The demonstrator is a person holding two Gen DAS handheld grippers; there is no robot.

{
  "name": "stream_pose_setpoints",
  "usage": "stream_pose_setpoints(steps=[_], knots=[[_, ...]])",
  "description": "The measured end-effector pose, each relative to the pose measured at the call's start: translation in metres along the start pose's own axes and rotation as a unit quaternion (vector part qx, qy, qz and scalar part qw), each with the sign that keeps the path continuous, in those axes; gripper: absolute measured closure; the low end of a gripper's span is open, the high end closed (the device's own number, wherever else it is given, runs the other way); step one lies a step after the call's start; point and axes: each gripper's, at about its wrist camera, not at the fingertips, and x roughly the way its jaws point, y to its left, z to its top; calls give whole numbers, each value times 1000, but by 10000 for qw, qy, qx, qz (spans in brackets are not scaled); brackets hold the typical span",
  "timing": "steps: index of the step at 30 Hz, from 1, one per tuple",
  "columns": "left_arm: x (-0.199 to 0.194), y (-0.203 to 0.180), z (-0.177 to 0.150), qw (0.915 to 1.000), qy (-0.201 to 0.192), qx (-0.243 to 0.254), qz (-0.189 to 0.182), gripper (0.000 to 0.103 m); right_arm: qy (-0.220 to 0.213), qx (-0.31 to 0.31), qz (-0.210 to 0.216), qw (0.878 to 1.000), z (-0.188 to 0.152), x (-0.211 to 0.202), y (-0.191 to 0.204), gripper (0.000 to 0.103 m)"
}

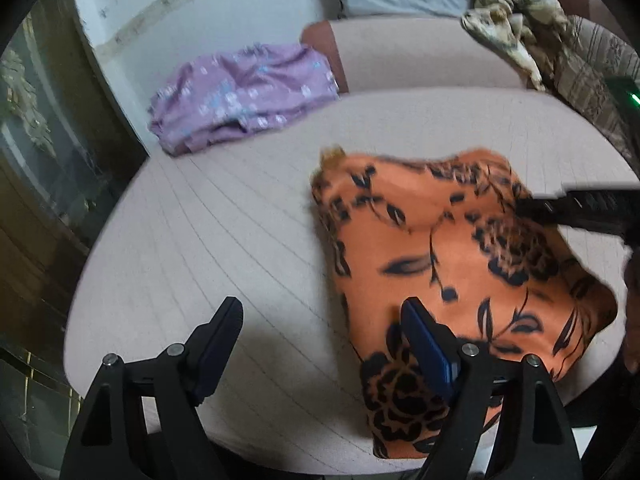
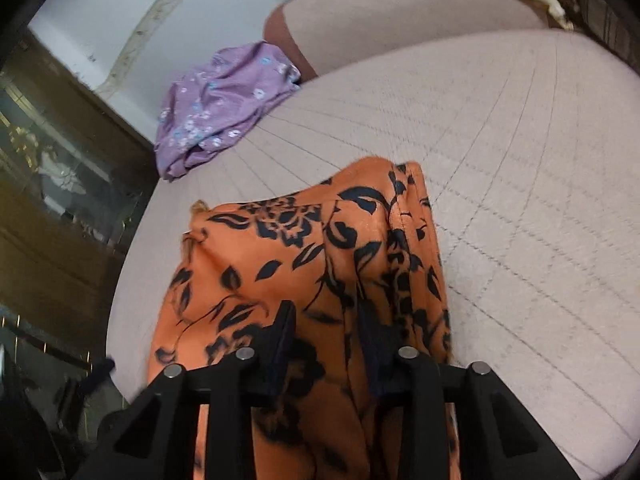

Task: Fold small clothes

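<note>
An orange garment with a black floral print [image 1: 452, 264] lies on a pale quilted cushion surface [image 1: 224, 240], toward its right side in the left wrist view, with part of the cloth lifted off the surface. The left hand-held gripper [image 1: 324, 340] hangs just above the cushion with its jaws wide apart and nothing between them; its right finger [image 1: 428, 352] stands over the near edge of the orange cloth, its left finger over bare cushion. The right hand-held gripper [image 2: 326, 344] has a raised fold of the orange garment [image 2: 288, 248] between its jaws, which are drawn in close on the cloth; the fabric bunches up into a ridge ahead of the fingers. In the left wrist view this gripper enters from the right edge as a dark bar over the garment. A crumpled purple flowered garment [image 1: 244, 96] lies well apart at the far left corner of the cushion. A beige patterned cloth [image 1: 516, 20] is heaped at the far right.
</note>
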Motion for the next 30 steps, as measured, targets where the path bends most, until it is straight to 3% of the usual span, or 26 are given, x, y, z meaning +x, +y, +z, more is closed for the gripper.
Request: stream_pose_setpoints(steps=[5, 7, 8, 20, 23, 27, 30], knots=[[-37, 9, 18, 9989, -385, -283, -5, 18, -441, -374, -295, 9979, -19, -57, 13, 64], [-51, 10, 24, 9981, -542, -289, 63, 15, -615, -469, -397, 9962, -27, -77, 16, 38], [-58, 11, 27, 9977, -612, -299, 71, 15, -799, -517, -452, 9944, -31, -91, 21, 37], [-138, 27, 56, 9892, -1338, -564, 189, 12, -1789, -1192, -915, 9723, -56, -180, 65, 37], [-149, 32, 58, 9872, -1423, -651, 297, 12, -1828, -1343, -897, 9698, -60, -186, 75, 37], [-155, 36, 61, 9851, -1401, -662, 746, 12, -1822, -1483, -882, 9680, -66, -187, 84, 37], [-155, 39, 59, 9859, -1381, -608, 724, 12, -1797, -1521, -889, 9678, -69, -185, 88, 37]])
